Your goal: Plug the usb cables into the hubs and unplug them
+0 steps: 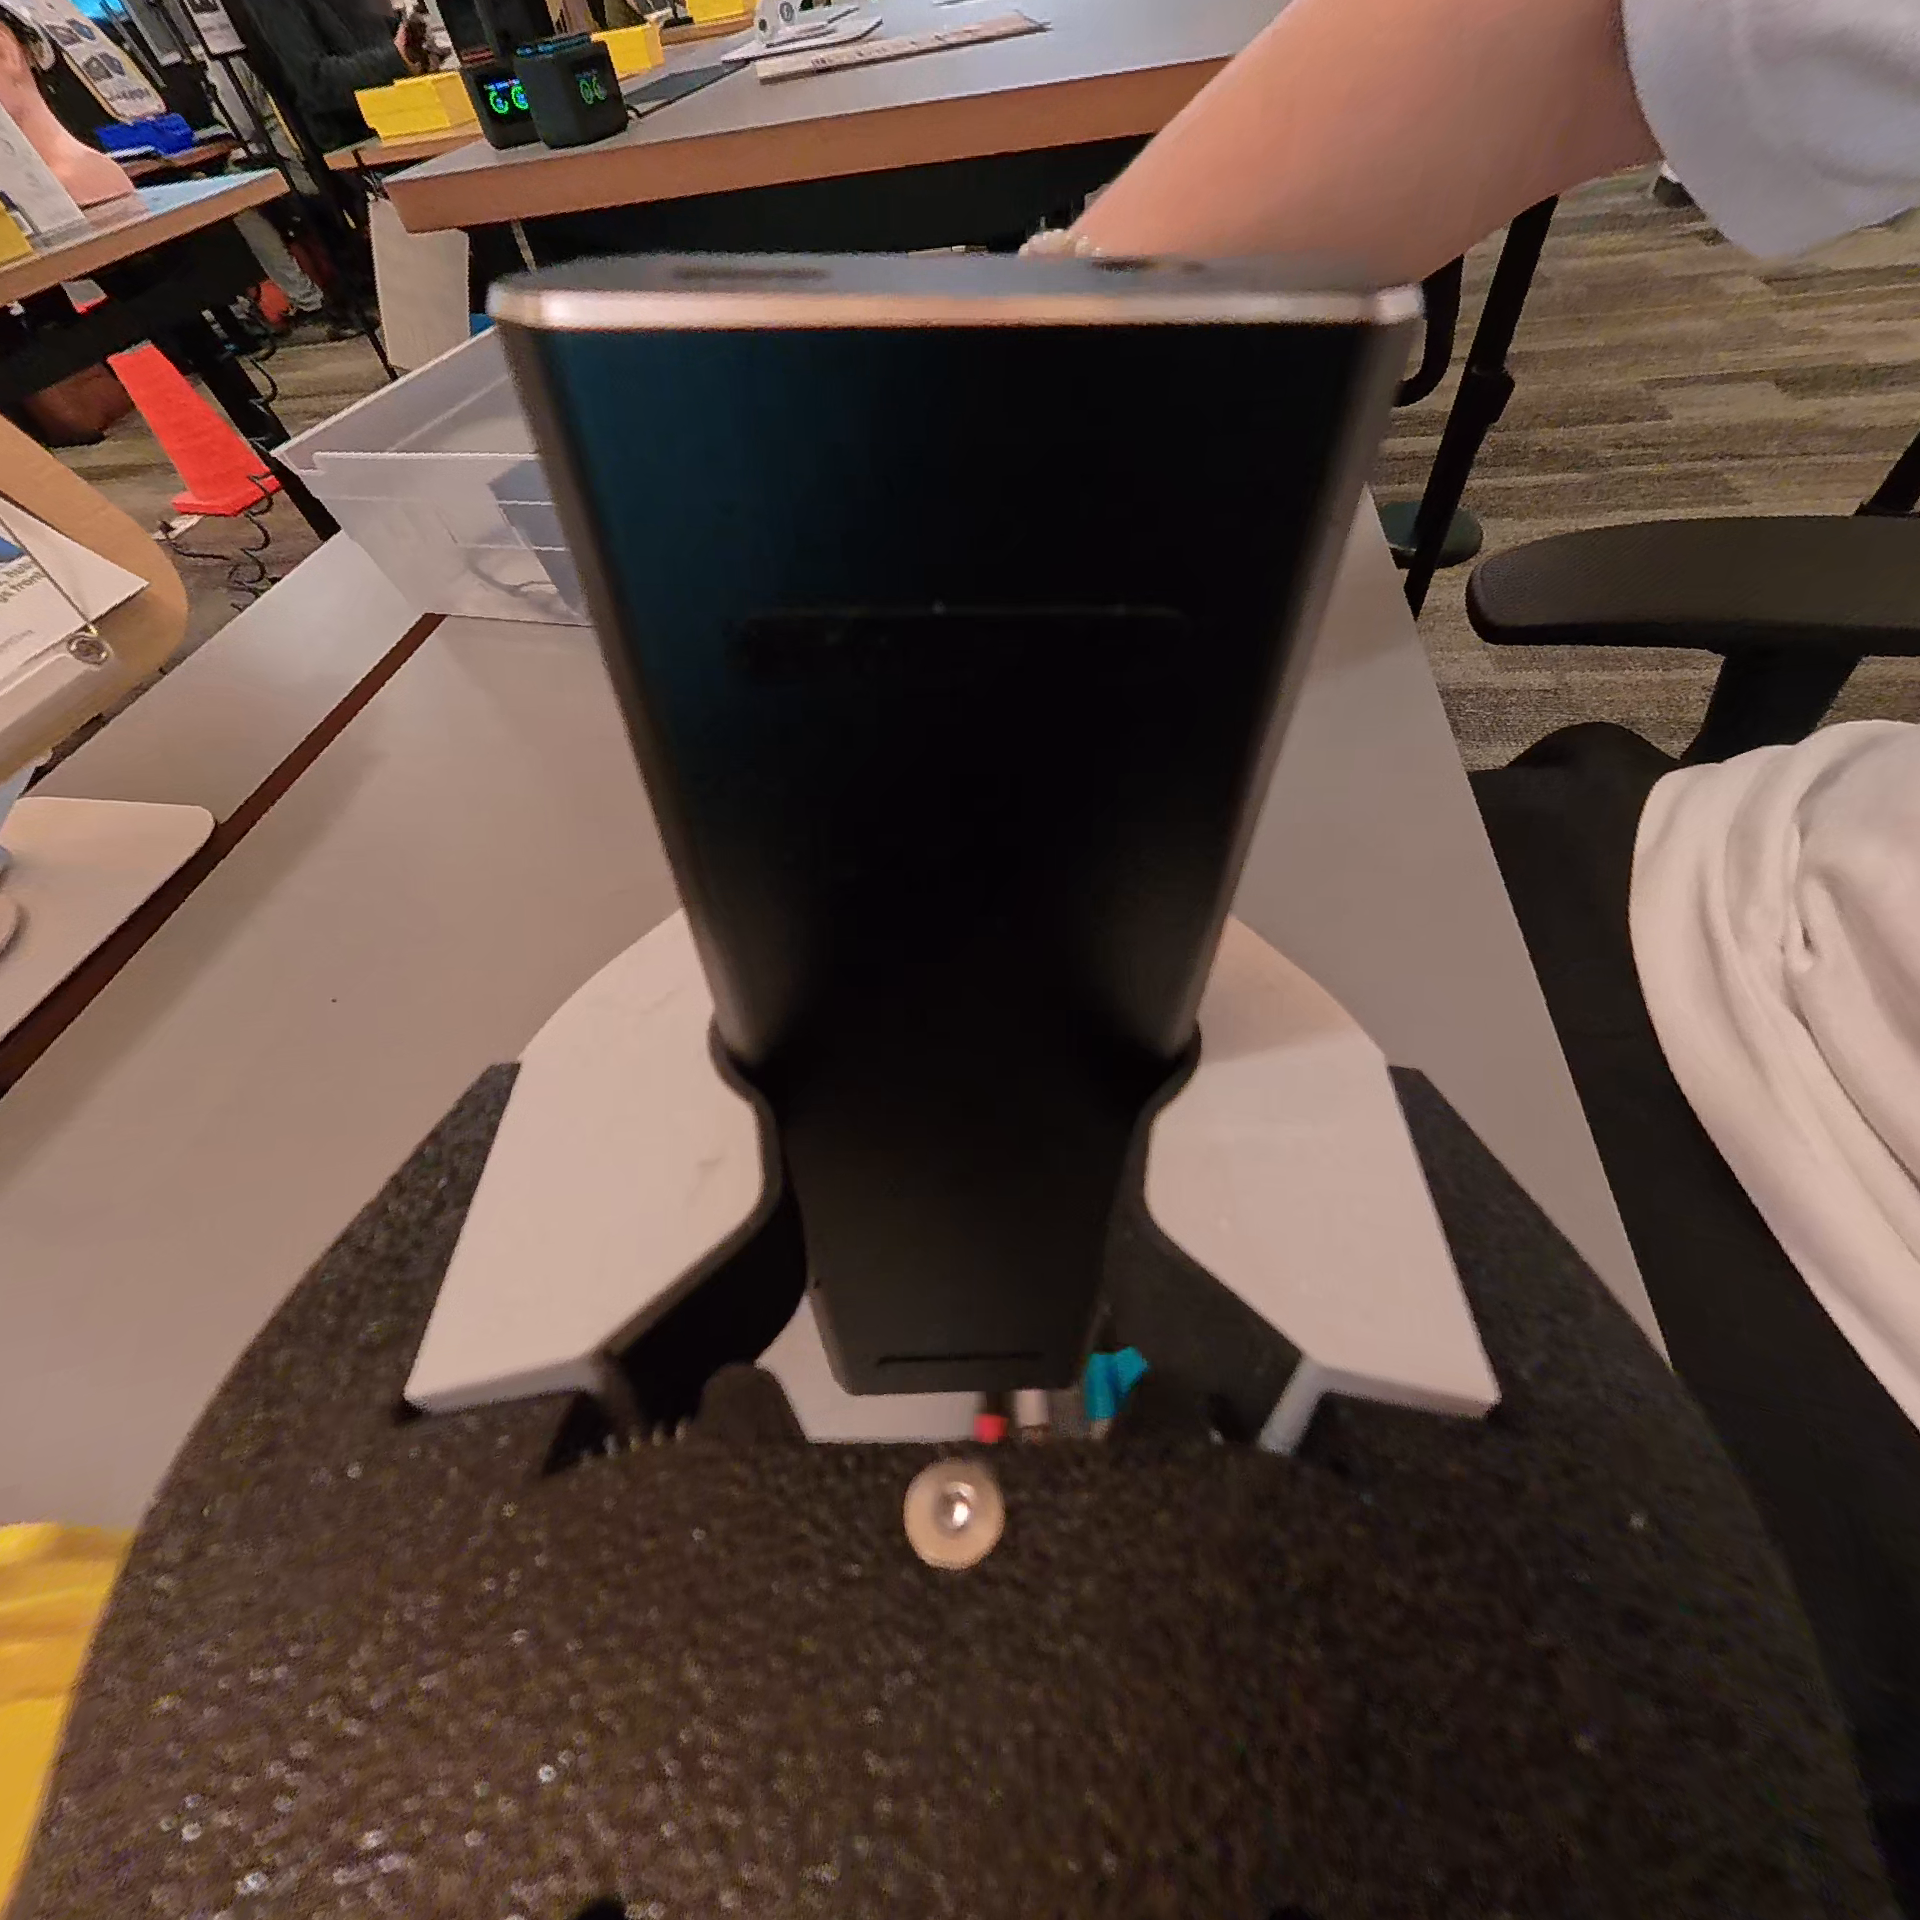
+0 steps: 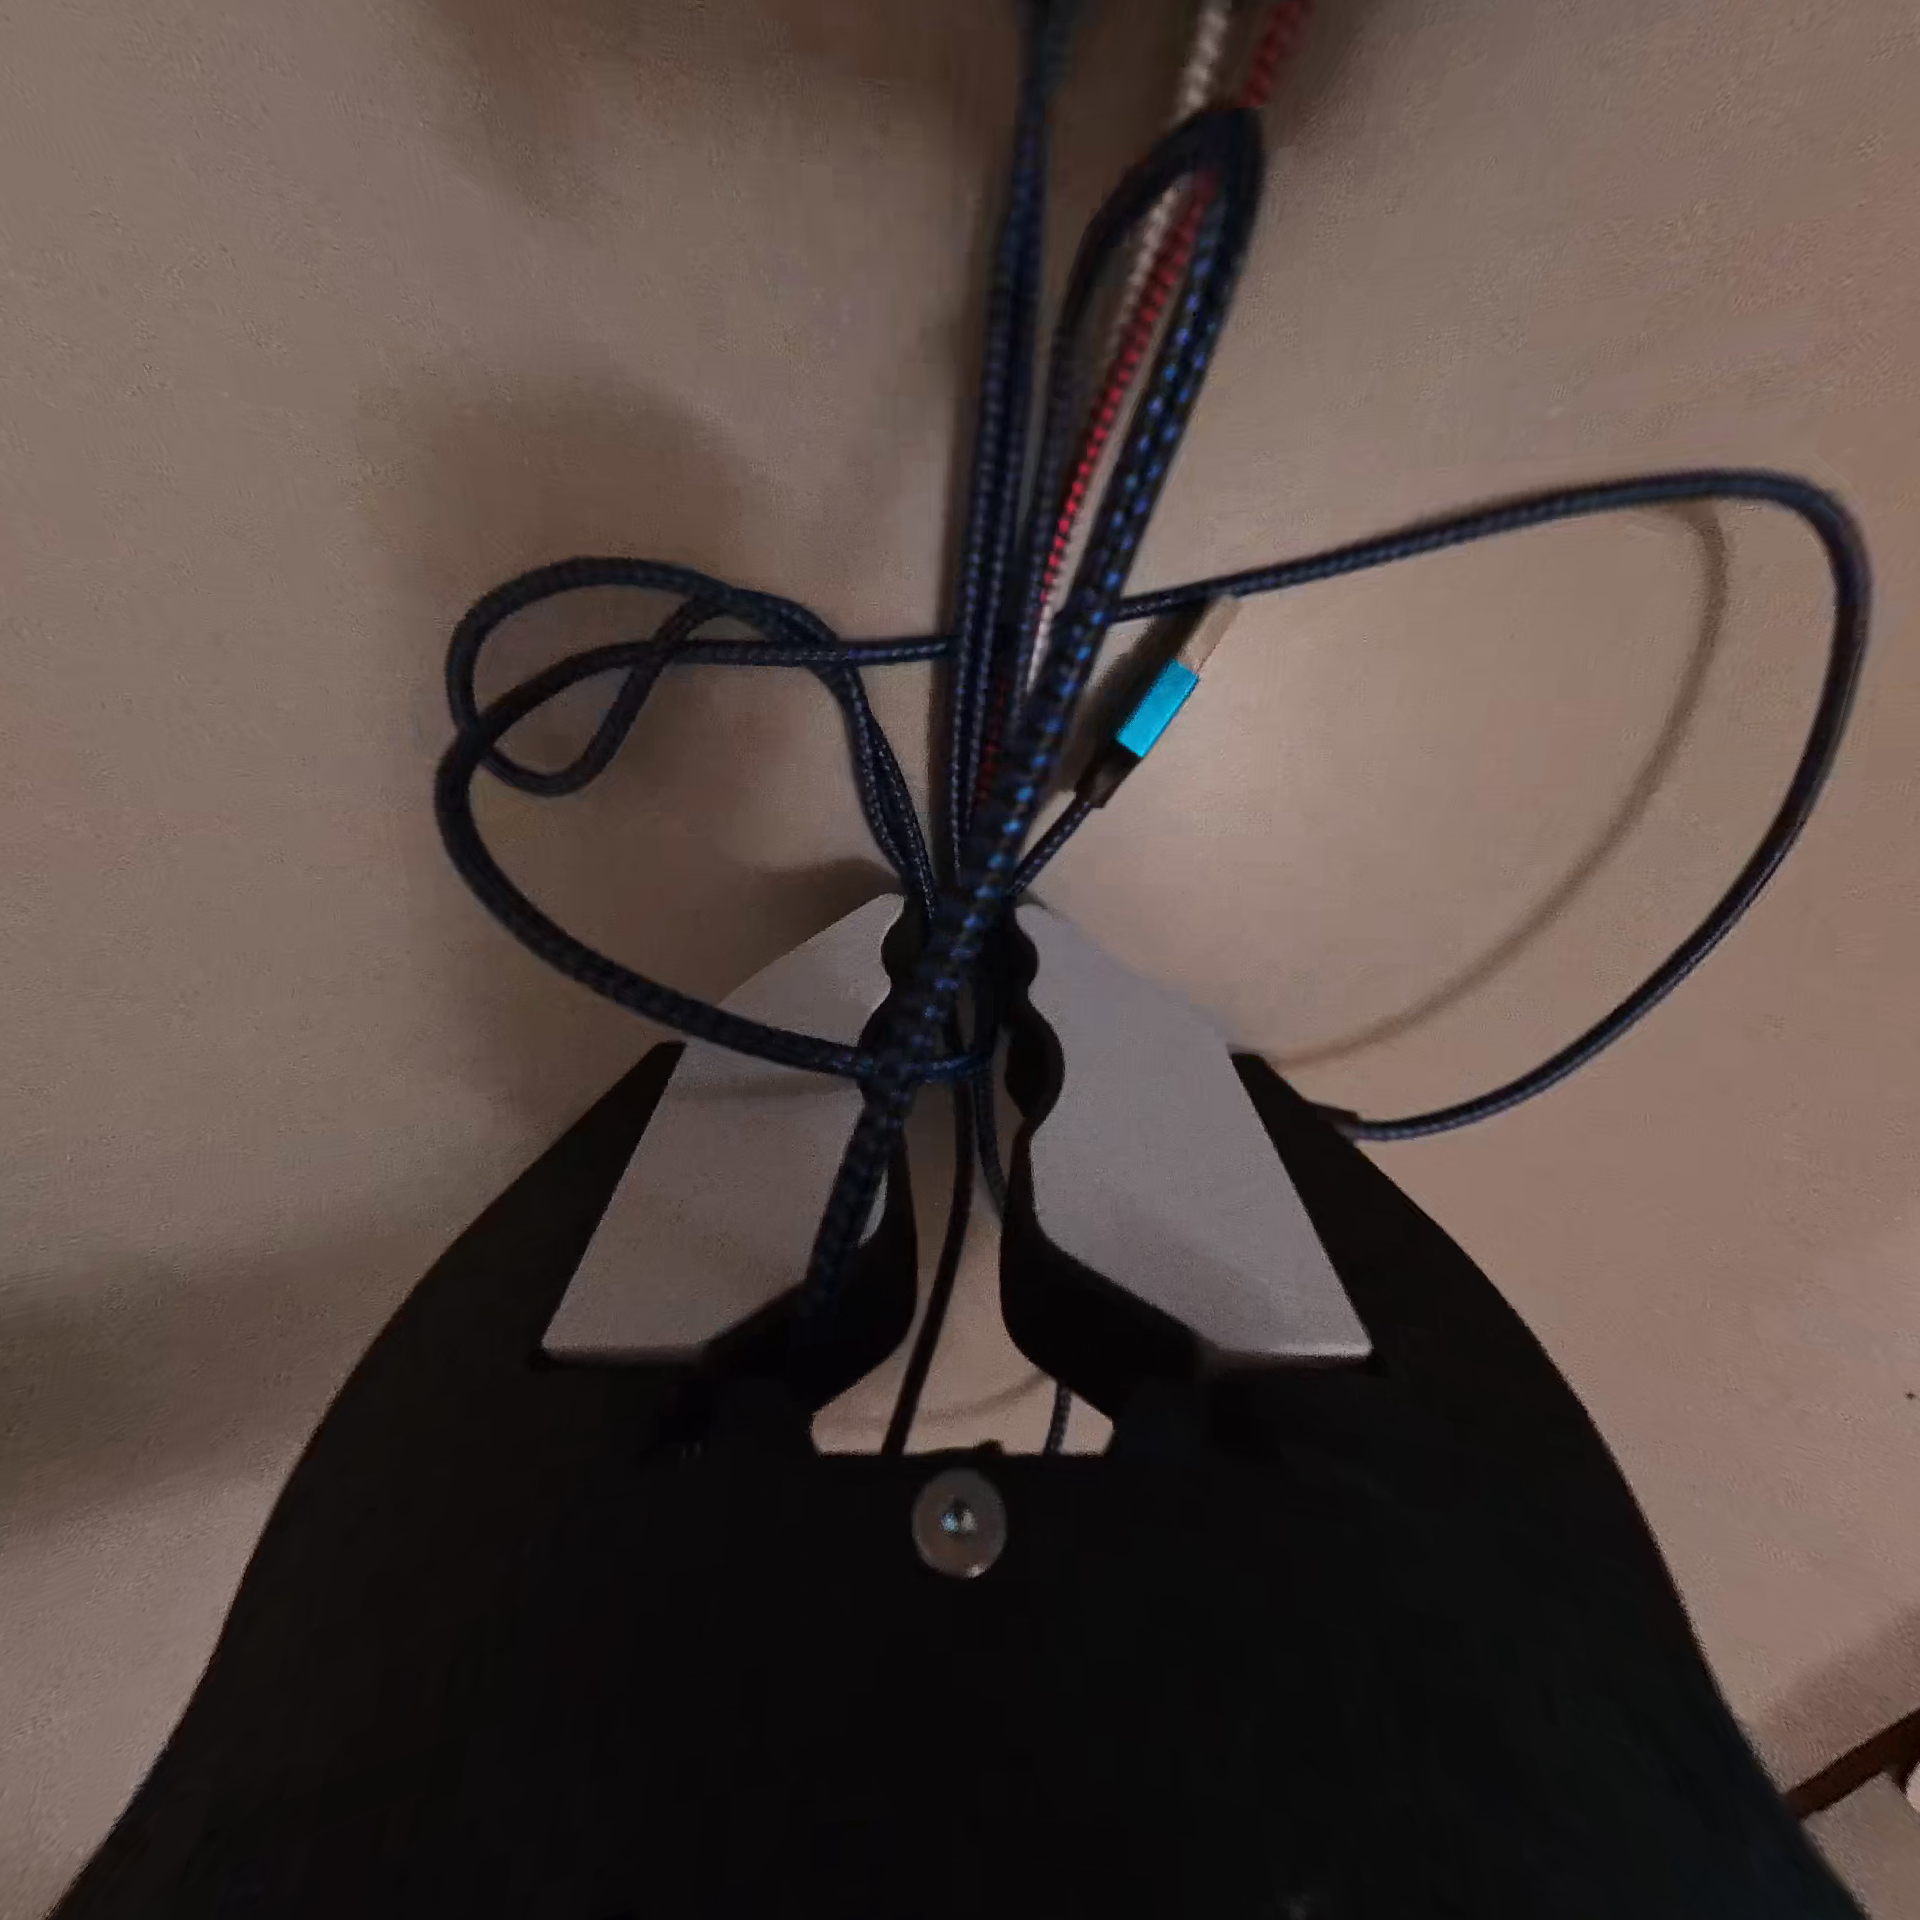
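Observation:
In the left wrist view my left gripper (image 1: 956, 1049) is shut on a dark, blue-black hub (image 1: 956, 675) with a silver top edge, held upright above the grey table (image 1: 343, 935). Small red and blue plug ends (image 1: 1110, 1384) show under the hub's near end. In the right wrist view my right gripper (image 2: 956, 961) is shut on a bundle of braided cables (image 2: 997, 582), dark blue, red and white, over the table. One cable ends in a free blue USB plug (image 2: 1155, 709) lying just beyond the fingertips. Loose dark loops (image 2: 582, 686) spread left and right.
A person's bare arm (image 1: 1351, 135) reaches in behind the hub's top. A clear plastic bin (image 1: 436, 499) stands at the table's far edge. A black office chair (image 1: 1704, 644) is on the right. Other tables and an orange cone (image 1: 187, 426) stand farther off. Some 15 cm of space lies between my two pairs of fingers.

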